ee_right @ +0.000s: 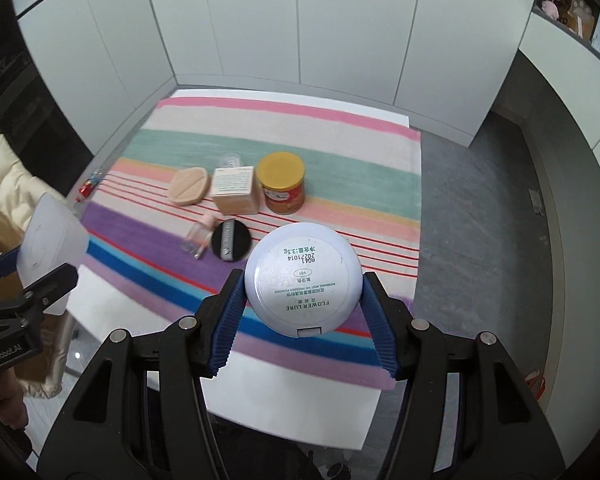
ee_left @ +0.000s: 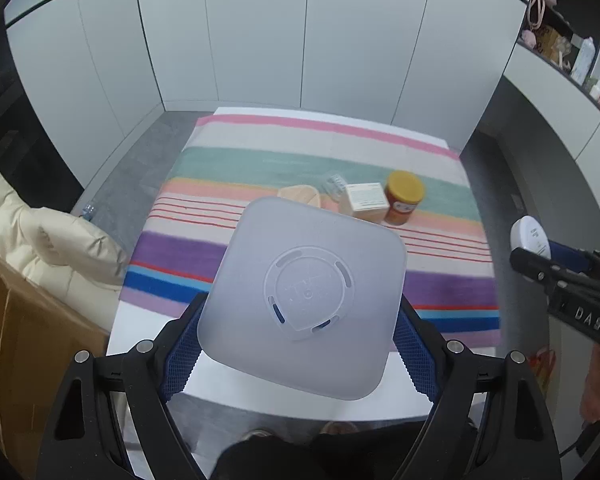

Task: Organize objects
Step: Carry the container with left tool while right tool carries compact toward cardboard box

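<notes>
From our left gripper [ee_left: 298, 344] we look down at a table with a striped cloth [ee_left: 220, 160]. Our two blue pads squeeze a square, milky plastic box [ee_left: 304, 296], bottom side facing us, held up in the air above the cloth. Past it sit a peach puff [ee_left: 300, 194], a small beige box [ee_left: 366, 198] and a jar with a yellow lid [ee_left: 404, 198], all close together in a row. Far right, we see our right gripper [ee_left: 540, 256] pinching a round white case [ee_left: 528, 236].

From our right gripper [ee_right: 302, 308] the pads squeeze that round white case [ee_right: 302, 276], label side up, high over the cloth. Below lie a little clear bottle [ee_right: 198, 238] beside a black round puff [ee_right: 231, 242]. Our left gripper [ee_right: 32, 276] shows at the left edge with the plastic box [ee_right: 52, 240].
</notes>
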`<act>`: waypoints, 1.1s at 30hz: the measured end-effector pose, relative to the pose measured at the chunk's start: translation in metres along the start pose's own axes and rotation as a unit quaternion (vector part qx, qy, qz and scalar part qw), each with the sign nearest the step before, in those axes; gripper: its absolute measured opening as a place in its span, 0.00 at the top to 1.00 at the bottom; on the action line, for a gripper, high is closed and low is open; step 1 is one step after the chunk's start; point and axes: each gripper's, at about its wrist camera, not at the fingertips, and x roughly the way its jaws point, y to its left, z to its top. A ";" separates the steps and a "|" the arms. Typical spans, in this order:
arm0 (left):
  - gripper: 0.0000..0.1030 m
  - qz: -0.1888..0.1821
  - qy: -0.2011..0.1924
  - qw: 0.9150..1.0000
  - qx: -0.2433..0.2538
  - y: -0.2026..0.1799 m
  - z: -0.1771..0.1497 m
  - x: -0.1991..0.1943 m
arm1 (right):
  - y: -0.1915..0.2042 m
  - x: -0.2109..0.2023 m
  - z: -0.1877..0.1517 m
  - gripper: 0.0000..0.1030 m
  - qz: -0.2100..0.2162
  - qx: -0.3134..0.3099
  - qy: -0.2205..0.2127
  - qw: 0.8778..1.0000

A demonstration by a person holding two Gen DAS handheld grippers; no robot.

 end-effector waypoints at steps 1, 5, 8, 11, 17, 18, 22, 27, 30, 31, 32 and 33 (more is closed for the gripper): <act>0.16 -0.001 -0.001 1.000 -0.004 -0.002 -0.002 -0.005 | 0.001 -0.006 -0.002 0.42 0.002 -0.004 -0.002 1.000; 0.16 -0.002 -0.011 1.000 -0.015 -0.010 -0.008 -0.029 | 0.005 -0.028 -0.009 0.42 0.003 -0.014 -0.010 1.000; 0.16 0.006 -0.028 0.999 -0.014 -0.015 -0.013 -0.047 | 0.001 -0.042 -0.015 0.42 0.010 -0.010 -0.016 1.000; 0.16 -0.001 -0.040 0.999 -0.019 -0.018 -0.017 -0.062 | -0.001 -0.055 -0.022 0.42 0.015 -0.017 -0.022 1.000; 0.16 0.006 -0.073 0.997 -0.008 -0.022 -0.026 -0.078 | 0.004 -0.071 -0.032 0.42 0.034 -0.032 -0.040 0.998; 0.16 0.012 -0.079 0.997 -0.004 -0.023 -0.027 -0.081 | 0.007 -0.073 -0.032 0.42 0.037 -0.039 -0.045 0.998; 0.16 0.000 -0.083 0.997 -0.011 -0.018 -0.029 -0.087 | 0.016 -0.076 -0.033 0.42 0.043 -0.057 -0.055 0.996; 0.16 0.019 -0.104 0.994 -0.020 -0.011 -0.035 -0.092 | 0.017 -0.071 -0.032 0.42 0.053 -0.047 -0.045 0.996; 0.16 0.019 -0.103 0.994 -0.024 -0.006 -0.037 -0.089 | 0.023 -0.071 -0.028 0.42 0.051 -0.056 -0.048 0.996; 0.16 0.021 -0.103 0.994 -0.025 -0.005 -0.038 -0.089 | 0.025 -0.072 -0.026 0.42 0.052 -0.057 -0.051 0.996; 0.16 0.022 -0.103 0.994 -0.027 -0.003 -0.039 -0.089 | 0.026 -0.073 -0.025 0.42 0.054 -0.055 -0.053 0.996; 0.16 0.021 -0.102 0.994 -0.029 0.000 -0.039 -0.088 | 0.028 -0.074 -0.023 0.42 0.055 -0.053 -0.056 0.995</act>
